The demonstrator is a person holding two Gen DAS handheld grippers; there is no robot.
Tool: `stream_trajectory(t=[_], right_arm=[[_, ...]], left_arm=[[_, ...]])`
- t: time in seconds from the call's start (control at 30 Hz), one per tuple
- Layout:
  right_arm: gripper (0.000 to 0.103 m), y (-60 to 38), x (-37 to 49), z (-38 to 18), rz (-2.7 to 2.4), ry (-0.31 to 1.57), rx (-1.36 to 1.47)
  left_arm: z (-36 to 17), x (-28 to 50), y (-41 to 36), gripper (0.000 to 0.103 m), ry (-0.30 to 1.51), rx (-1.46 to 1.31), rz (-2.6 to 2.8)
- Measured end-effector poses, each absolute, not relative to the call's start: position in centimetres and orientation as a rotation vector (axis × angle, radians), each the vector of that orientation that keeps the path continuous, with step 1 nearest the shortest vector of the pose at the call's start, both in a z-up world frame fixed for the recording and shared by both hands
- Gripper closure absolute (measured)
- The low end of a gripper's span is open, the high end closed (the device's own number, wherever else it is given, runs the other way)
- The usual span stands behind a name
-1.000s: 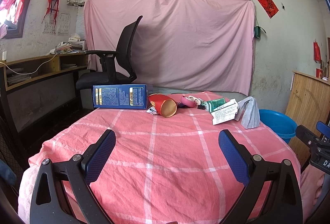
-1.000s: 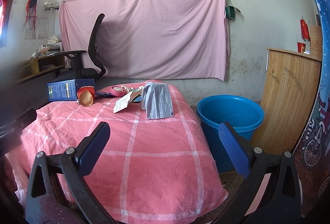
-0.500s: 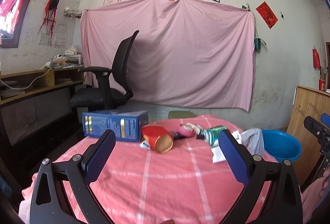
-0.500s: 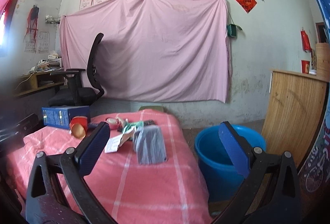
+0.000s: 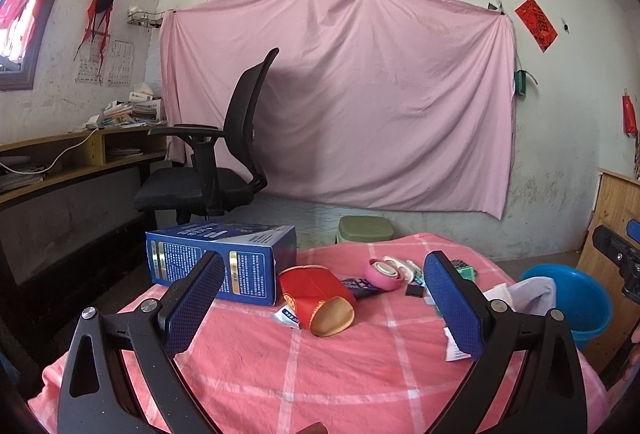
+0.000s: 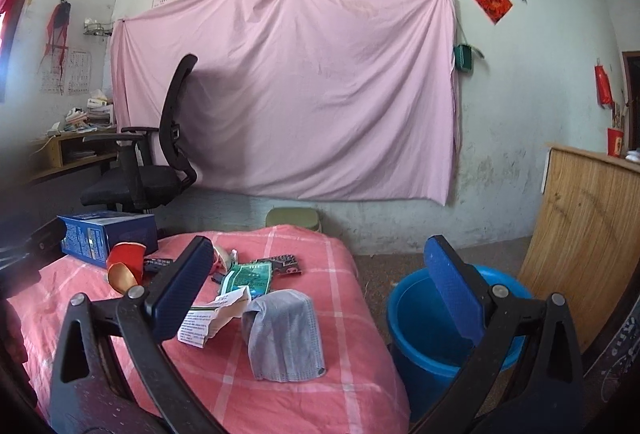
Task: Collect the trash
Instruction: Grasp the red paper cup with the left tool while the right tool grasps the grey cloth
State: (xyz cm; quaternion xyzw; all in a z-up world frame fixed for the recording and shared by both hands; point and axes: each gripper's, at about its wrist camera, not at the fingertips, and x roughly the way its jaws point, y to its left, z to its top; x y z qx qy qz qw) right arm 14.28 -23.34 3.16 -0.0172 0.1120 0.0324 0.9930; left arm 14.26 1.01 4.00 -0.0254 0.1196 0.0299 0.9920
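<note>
Trash lies on a table under a pink checked cloth (image 5: 304, 366): a blue box (image 5: 220, 262), a red paper cup on its side (image 5: 316, 298), a pink round case (image 5: 382, 274), a green packet (image 6: 248, 276), a white leaflet (image 6: 212, 318) and a grey face mask (image 6: 284, 336). A blue bucket (image 6: 444, 330) stands on the floor right of the table. My left gripper (image 5: 324, 306) is open, just short of the red cup. Near the mask and leaflet, my right gripper (image 6: 320, 290) is open with nothing in it.
A black office chair (image 5: 216, 162) stands behind the table at the left, beside a wooden desk (image 5: 72, 154). A green stool (image 5: 366, 228) sits behind the table. A wooden cabinet (image 6: 588, 234) is at the right. A pink sheet (image 6: 288, 86) covers the back wall.
Both grippers have dropped lower and moved forward toward the trash, so the items look larger and nearer. Both stayed open.
</note>
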Motion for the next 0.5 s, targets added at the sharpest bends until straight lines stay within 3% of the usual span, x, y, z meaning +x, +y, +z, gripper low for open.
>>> stream_trajectory(t=[0.5], right_arm=[[0.0, -22.7, 21.1, -1.7, 0.055, 0.556, 0.049]], left_arm=[[-0.7, 22.0, 2.9, 0.006, 0.507, -0.128, 0.081]])
